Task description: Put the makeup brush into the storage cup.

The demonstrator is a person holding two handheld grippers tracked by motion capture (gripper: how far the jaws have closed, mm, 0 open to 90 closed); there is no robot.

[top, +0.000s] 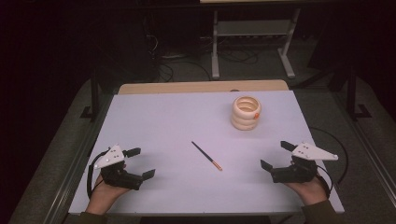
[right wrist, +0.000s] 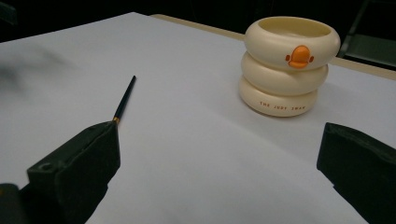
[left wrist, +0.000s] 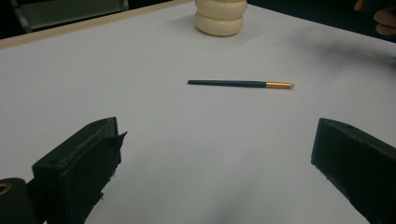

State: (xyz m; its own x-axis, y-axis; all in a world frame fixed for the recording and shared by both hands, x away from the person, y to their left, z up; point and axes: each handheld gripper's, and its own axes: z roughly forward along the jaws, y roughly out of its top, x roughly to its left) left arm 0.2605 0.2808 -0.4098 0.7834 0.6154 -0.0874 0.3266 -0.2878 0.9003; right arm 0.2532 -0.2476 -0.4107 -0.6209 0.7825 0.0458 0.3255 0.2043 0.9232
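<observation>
Seen from above, a white table [top: 154,126] carries a dark brush [top: 206,155] near its middle, lying at a slant with its gold tip toward the near right. A cream holder [top: 246,112] of three stacked rings stands upright beyond it, far and to the right, well apart from the brush. At the near left corner the left gripper [top: 140,163] rests in the person's hand, jaws spread wide with nothing between them; at the near right the right gripper [top: 277,155] sits the same way, released and empty. Both are well apart from the brush, which lies between them.

Along the left gripper's jaws, the brush [left wrist: 240,84] lies flat across the white surface ahead, gold tip to the right, with the holder [left wrist: 220,17] farther off behind it. The two black jaws stand far apart, gripping nothing.

Along the right gripper's jaws, the holder [right wrist: 289,65] stands ahead to the right, an orange beak mark on its top ring and small lettering on its bottom ring. The brush [right wrist: 124,100] runs away from the left jaw, its near end hidden behind that jaw. The jaws gape, empty.
</observation>
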